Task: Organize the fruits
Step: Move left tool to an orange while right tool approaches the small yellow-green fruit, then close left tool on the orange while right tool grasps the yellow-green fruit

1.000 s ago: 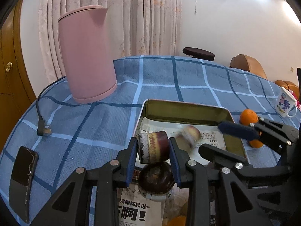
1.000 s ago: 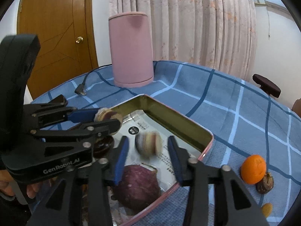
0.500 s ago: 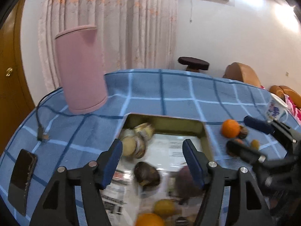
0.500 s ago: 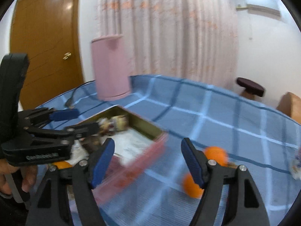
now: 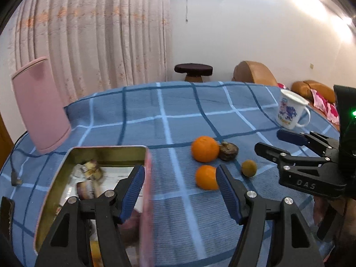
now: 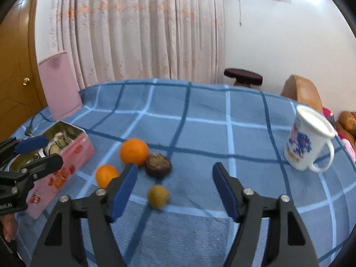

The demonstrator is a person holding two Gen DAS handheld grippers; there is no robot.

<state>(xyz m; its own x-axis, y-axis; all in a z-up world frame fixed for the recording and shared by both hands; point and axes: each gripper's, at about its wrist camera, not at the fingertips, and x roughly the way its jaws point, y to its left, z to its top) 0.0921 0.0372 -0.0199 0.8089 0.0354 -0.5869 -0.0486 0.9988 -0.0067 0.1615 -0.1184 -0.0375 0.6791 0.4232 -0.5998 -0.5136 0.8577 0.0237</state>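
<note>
four loose fruits lie on the blue checked cloth (image 6: 200,122) to the right of the pink tin (image 6: 66,160): a large orange (image 6: 134,151), a small orange (image 6: 106,175), a brown, rough-skinned fruit (image 6: 158,164) touching the large orange, and a small yellow-green fruit (image 6: 158,195) nearest the viewer. the right gripper (image 6: 173,189) hangs above the cloth with its jaws spread wide and nothing between them; the yellow-green fruit sits just ahead of and slightly left of its midline, so it is the piece this gripper reaches most directly. the fruit is round, so no long axis governs the approach. the left gripper (image 5: 178,191) is likewise spread and empty, straddling the right wall of the tin (image 5: 146,178), with the small orange (image 5: 205,176) just inside its right finger (image 5: 229,193). which arm takes which fruit is a judgement: the left looks better placed for the small orange, the right for the yellow-green fruit. the tin already holds several pieces, though motion blur leaves their kinds uncertain. compared with a second ago, the left gripper no longer clamps a fruit over the tin and both views have swung away from the tin toward the loose fruits. a white mug (image 6: 309,142) and a pink kettle (image 6: 59,84) stand well apart from the group.
</note>
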